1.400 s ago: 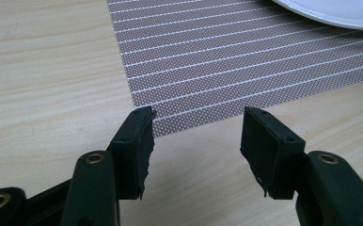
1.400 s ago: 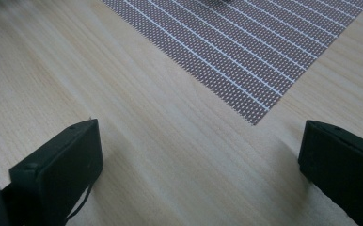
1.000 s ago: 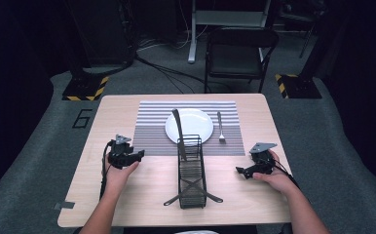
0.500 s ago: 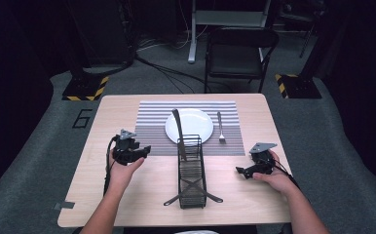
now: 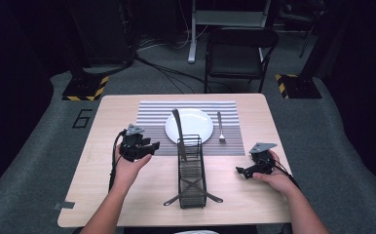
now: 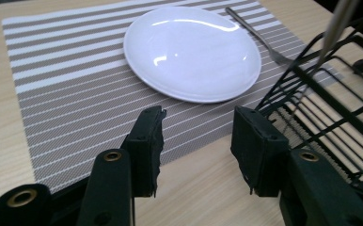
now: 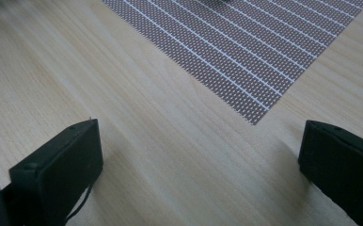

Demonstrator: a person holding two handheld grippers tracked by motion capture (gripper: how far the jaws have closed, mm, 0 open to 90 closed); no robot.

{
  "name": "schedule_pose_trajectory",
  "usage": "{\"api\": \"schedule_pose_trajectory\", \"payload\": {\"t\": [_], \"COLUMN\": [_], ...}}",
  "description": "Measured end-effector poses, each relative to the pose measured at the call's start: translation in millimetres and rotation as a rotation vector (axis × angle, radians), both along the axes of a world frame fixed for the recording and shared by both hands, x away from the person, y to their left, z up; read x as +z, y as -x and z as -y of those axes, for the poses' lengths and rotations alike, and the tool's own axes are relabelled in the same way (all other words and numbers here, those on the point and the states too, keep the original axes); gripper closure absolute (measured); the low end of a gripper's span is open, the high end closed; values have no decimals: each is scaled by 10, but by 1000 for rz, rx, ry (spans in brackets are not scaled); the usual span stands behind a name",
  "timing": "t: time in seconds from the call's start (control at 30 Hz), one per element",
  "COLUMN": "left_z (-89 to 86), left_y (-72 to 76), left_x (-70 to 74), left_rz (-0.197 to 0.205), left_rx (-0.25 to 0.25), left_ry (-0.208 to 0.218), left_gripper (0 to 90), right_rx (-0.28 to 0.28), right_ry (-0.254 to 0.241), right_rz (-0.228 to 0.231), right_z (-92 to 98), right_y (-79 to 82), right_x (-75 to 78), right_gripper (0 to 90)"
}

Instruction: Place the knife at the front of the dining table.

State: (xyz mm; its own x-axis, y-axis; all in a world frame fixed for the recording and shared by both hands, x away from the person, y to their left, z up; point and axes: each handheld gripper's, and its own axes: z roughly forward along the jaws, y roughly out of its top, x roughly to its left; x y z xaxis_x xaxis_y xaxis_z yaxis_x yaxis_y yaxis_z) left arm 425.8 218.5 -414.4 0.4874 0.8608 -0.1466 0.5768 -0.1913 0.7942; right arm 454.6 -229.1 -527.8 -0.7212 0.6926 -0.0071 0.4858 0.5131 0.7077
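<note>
Narrowing jaws, left gripper [image 6: 196,146] empty, lifted off bench [image 5: 103,195] toward knife [image 5: 178,127] in rack [image 5: 192,170]; grasp pending. Right gripper [image 7: 198,165] released, idle.

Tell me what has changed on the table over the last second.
The left gripper has lifted off the table and moved toward the rack and plate; its jaws have just been closing a little, with nothing between them. The right gripper stayed put, open and empty. The knife in the rack, the fork and the placemat are unchanged.
</note>
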Motion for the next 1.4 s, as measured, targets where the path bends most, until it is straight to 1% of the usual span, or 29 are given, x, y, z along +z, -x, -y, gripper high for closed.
{"api": "schedule_pose_trajectory", "payload": {"t": [0.1, 0.17, 0.2, 0.27, 0.37, 0.53, 0.67, 1.1, 1.23, 1.4], "left_z": [66, 98, 113, 151, 200, 280, 352, 536, 588, 634], "left_y": [9, 2, 0, -10, -26, -49, -59, -121, -142, -181], "left_x": [57, 87, 103, 122, 146, 186, 215, 252, 250, 248], "left_rz": [9, 17, 14, 23, 26, 30, 35, 42, 42, 43], "left_rx": [-21, -42, -51, -52, -61, -93, -107, -148, -159, -178], "left_ry": [1, -7, -10, -10, -5, 11, 1, 14, 7, 22], "left_gripper": [542, 543, 543, 544, 544, 544, 544, 545, 561, 586], "right_rx": [0, 0, 0, 0, 0, 0, 0, 0, 0, 0], "right_ry": [0, 0, 0, 0, 0, 0, 0, 0, 0, 0], "right_rz": [0, 0, 0, 0, 0, 0, 0, -1, -1, -1], "right_z": [0, 0, 0, 0, 0, 0, 0, 0, 0, 0], "right_y": [0, 0, 0, 0, 0, 0, 0, 0, 0, 0], "right_x": [0, 0, 0, 0, 0, 0, 0, 0, 0, 0], "right_gripper": [0, 0, 0, 0, 0, 0, 0, 0, 0, 0]}}
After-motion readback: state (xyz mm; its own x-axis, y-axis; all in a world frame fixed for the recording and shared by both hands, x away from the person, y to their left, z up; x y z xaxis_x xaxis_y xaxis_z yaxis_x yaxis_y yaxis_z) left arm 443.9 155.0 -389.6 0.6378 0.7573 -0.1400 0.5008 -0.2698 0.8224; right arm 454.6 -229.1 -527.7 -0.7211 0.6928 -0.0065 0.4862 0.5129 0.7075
